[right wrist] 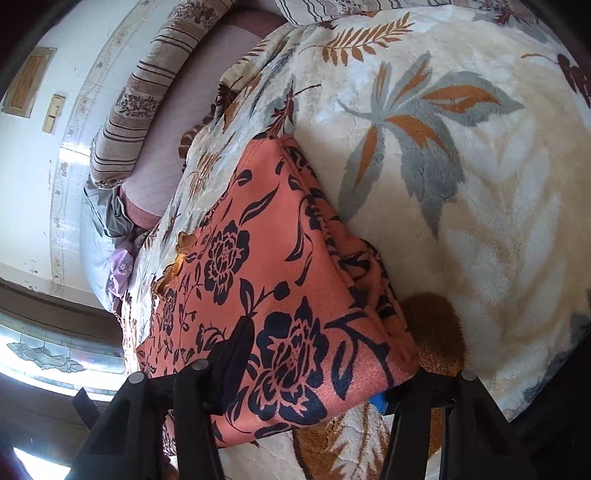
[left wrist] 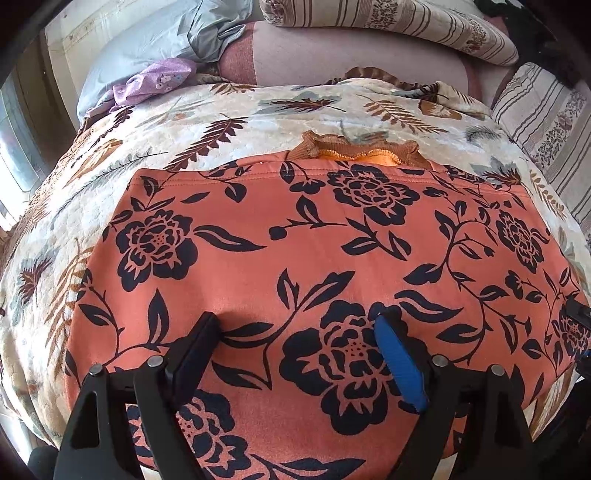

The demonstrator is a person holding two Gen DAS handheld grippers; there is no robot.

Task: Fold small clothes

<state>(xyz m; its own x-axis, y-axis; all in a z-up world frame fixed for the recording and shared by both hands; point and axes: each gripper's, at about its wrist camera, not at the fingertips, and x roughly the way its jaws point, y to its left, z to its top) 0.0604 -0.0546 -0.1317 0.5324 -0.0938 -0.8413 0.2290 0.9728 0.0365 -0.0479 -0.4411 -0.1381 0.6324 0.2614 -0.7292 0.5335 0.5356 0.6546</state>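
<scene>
Folded garment on blanket-covered bed, hand-held grippers at its near edge.

The garment [left wrist: 295,251] lies flat on the blanket [left wrist: 155,147], which covers the bed. A ribbed collar [left wrist: 354,149] protrudes past the garment's far edge. Behind the blanket lie two pillows [left wrist: 391,22], one at the rear, one at the right. A small cloth [left wrist: 155,79] rests at the far left on a sheet [left wrist: 129,44]. The left hand-held gripper [left wrist: 299,332] sits over the garment's near portion; the right hand-held gripper [right wrist: 317,369] straddles its near corner.
</scene>
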